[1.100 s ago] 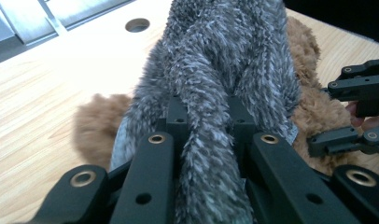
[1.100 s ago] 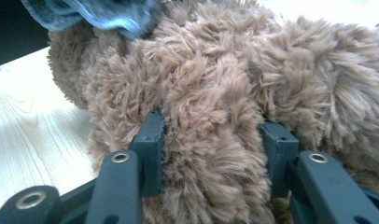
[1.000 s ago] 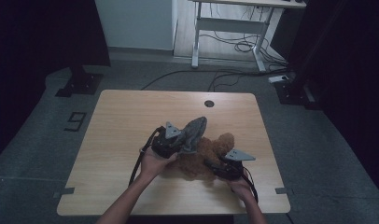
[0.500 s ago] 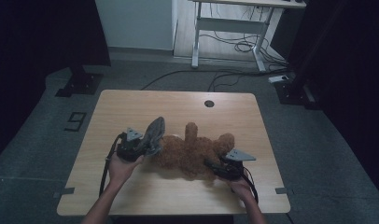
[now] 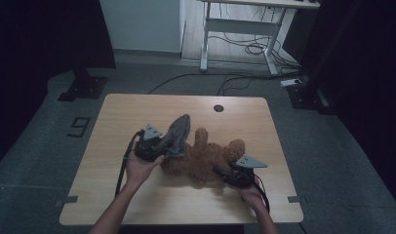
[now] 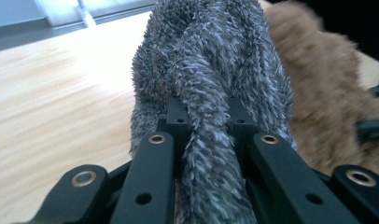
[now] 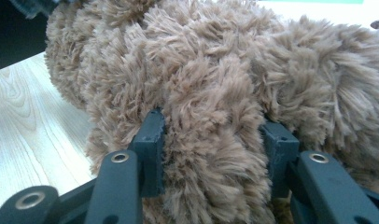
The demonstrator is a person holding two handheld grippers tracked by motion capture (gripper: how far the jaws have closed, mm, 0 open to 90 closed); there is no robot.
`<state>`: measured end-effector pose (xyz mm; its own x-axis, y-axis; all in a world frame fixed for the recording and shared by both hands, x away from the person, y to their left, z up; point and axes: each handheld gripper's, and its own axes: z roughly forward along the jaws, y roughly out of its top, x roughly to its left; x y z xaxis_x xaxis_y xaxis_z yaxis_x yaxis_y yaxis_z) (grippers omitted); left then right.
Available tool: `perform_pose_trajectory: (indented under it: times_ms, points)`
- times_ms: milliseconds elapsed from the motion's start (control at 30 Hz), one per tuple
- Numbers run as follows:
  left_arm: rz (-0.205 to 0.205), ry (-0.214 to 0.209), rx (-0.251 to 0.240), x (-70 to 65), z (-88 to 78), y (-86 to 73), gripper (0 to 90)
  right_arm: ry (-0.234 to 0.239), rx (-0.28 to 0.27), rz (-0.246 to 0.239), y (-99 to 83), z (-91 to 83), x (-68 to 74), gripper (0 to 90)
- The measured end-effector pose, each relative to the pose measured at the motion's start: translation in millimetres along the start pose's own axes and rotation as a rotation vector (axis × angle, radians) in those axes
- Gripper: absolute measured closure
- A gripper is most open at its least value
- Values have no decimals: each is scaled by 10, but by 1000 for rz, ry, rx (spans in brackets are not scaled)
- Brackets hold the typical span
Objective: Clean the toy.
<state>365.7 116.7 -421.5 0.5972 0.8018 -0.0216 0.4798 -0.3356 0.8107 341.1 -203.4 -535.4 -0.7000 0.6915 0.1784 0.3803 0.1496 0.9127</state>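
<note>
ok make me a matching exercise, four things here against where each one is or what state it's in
Things:
1. left claw
2. right claw
3. brown teddy bear
4. round hole

Places or states:
a. lying on the wooden table
b. shut on the grey furry cloth
c. near the table's far edge
d. shut on brown fur

Pairs: 1-b, 2-d, 3-a, 4-c

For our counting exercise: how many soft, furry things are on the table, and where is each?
2. A brown plush bear lies near the table's middle, gripped by the right tool. A grey furry piece rises at the bear's left, pinched in the left tool. The bear could hide others.
</note>
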Motion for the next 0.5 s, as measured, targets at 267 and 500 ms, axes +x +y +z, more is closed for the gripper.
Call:
perform_pose_trajectory:
  times_ms: [267, 500]
  points:
    - [-32, -17, 41, -10, 249, -161, 768, 3, 8, -6, 24, -29, 1, 433]
    - [-33, -33, 30, -9, 182, -301, 772, 24, 42, 56, 60, -140, -69, 274]
